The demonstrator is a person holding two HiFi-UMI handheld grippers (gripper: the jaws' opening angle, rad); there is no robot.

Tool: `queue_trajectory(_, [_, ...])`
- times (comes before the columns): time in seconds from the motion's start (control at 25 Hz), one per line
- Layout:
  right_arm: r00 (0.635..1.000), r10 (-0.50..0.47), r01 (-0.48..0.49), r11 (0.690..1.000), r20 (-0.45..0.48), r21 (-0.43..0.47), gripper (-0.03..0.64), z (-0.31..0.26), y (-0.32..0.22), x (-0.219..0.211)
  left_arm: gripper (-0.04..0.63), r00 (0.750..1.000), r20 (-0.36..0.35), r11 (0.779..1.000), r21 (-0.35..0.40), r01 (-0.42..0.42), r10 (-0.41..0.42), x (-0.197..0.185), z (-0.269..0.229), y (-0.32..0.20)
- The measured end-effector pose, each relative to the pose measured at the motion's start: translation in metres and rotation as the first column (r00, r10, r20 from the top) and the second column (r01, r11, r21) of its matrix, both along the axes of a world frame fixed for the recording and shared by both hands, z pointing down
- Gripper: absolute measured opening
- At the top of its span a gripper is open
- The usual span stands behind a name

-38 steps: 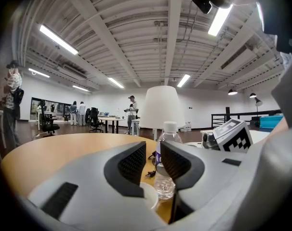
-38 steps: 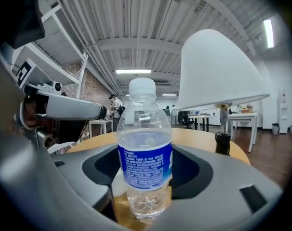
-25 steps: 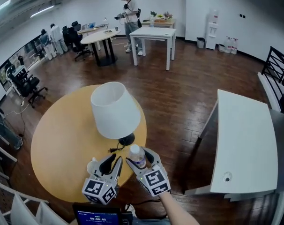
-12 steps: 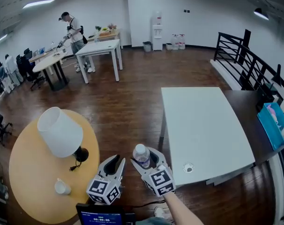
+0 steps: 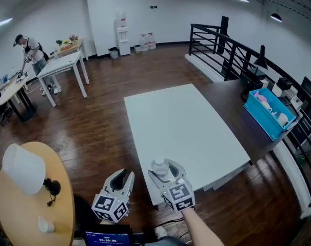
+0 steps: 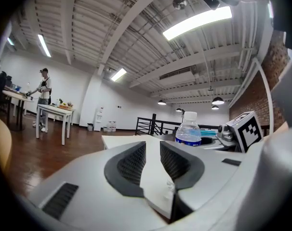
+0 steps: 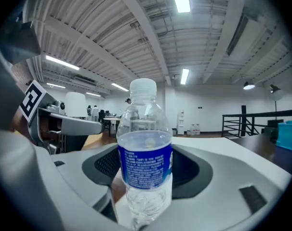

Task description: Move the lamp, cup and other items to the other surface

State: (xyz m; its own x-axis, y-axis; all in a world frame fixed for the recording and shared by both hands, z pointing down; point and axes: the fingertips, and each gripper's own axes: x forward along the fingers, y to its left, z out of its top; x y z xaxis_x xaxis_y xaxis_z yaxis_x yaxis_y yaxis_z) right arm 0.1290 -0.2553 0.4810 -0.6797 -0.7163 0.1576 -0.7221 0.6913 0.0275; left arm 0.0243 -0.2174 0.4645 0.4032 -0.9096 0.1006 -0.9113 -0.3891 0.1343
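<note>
A clear water bottle with a blue label stands upright between the jaws of my right gripper, which is shut on it over the near corner of the white rectangular table. My left gripper hovers beside it over the wooden floor, its pads a narrow gap apart with nothing between them. The white-shaded lamp and a small white cup stand on the round yellow table at the far left. The bottle also shows in the left gripper view.
A blue bin sits on a dark counter at the right, by a black railing. A person stands at white tables at the far left. A water dispenser is against the back wall.
The view has swung right, from the round yellow table to the white table. Both grippers moved that way, the right one carrying the bottle. Lamp and cup stay on the round table.
</note>
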Motion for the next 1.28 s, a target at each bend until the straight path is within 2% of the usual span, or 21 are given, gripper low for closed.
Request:
queue_trajectory(0.28, [0.979,0.201,-0.202,0.978,-0.028,-0.051,0.29,0.038,-0.032,0.116,0.101,0.994,0.0,0.994,-0.017,-0.105,0.105,0.071,0.014,-0.03])
queue_trajectory(0.44, [0.963,0.269,-0.269,0.962,0.005,-0.047,0.296,0.038,-0.05,0.154,0.101,0.991,0.007,0.991,-0.028,-0.133,0.134,0.095,0.017,-0.042])
queue_trajectory(0.56, [0.956,0.294,-0.292,0.955,0.026,-0.047,0.328,0.038,-0.055,0.161,0.1,0.99,0.006,0.99,-0.034,-0.138,0.138,0.1,0.02,-0.047])
queue_trajectory(0.88, [0.949,0.305,-0.301,0.952,0.075,-0.058,0.36,0.028,-0.052,0.16,0.1,0.99,0.02,0.99,-0.044,-0.137,0.138,0.099,0.019,-0.048])
queue_trajectory(1.08, [0.941,0.33,-0.329,0.944,0.081,-0.021,0.36,0.014,-0.036,0.168,0.1,0.99,0.014,0.99,-0.035,-0.138,0.139,0.099,0.015,-0.04])
queue_trajectory(1.24, [0.931,0.36,-0.363,0.93,0.055,0.063,0.359,-0.008,-0.015,0.168,0.1,0.99,0.018,0.99,-0.024,-0.141,0.142,0.098,0.009,-0.034])
queue_trajectory(1.28, [0.934,0.354,-0.358,0.93,0.051,0.087,0.337,-0.015,-0.009,0.164,0.1,0.99,0.017,0.99,-0.022,-0.141,0.141,0.097,0.009,-0.033])
